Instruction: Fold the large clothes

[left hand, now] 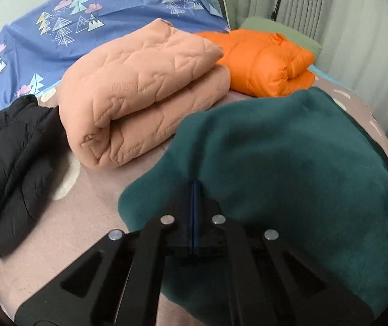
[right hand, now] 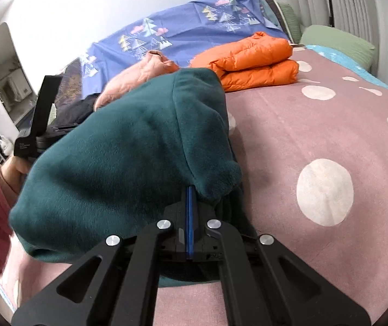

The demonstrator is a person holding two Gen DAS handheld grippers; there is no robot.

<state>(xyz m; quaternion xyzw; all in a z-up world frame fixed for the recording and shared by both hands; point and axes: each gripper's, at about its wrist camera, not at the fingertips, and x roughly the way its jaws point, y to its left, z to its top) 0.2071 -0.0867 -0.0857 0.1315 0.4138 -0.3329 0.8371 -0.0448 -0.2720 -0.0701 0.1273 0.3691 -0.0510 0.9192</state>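
Note:
A dark teal fleece garment [left hand: 289, 163] is held up over the bed, bunched and tented between the two grippers. In the left wrist view my left gripper [left hand: 195, 187] has its blue pads together, and the fleece spreads out from its tip. My right gripper [right hand: 189, 190] is shut on a gathered fold of the same garment [right hand: 128, 149], which hangs to its left. The left gripper's black body [right hand: 37, 125] shows at the far left of the right wrist view, held by a hand [right hand: 14, 171] in a pink sleeve; the fleece hides its tips there.
The bed has a pink cover with white dots [right hand: 316, 135]. At its far side lie a folded peach quilt [left hand: 145, 92], a folded orange puffer jacket [left hand: 270, 62] and a black puffer jacket [left hand: 14, 168]. A blue tree-print sheet [left hand: 98, 27] and a green pillow [right hand: 338, 40] lie behind them.

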